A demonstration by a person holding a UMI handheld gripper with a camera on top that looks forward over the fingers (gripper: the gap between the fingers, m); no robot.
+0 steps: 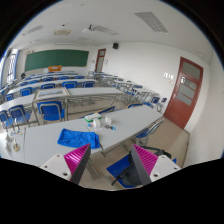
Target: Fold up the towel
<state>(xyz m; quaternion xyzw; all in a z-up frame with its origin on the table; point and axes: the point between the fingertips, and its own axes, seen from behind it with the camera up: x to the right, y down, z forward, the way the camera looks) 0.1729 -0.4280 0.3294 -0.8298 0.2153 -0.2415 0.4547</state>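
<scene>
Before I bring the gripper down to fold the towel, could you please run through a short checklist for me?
1. Towel in view: ok. The blue towel lies on the grey table, beyond the fingers.
2. Towel lying flat: ok, it looks spread out, unfolded.
3. Gripper free: ok, fingers open, nothing between them.
4. Gripper at the towel: not ok, it hangs above the table, apart from it.
5. Space around the towel: not ok, small containers stand just beside it.
6. Nearest towel edge for gripping: cannot tell.

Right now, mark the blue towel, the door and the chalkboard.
blue towel (78,138), gripper view, middle of the cloth.
door (186,92), gripper view, centre of its panel.
chalkboard (57,59), gripper view, middle of the green board.
</scene>
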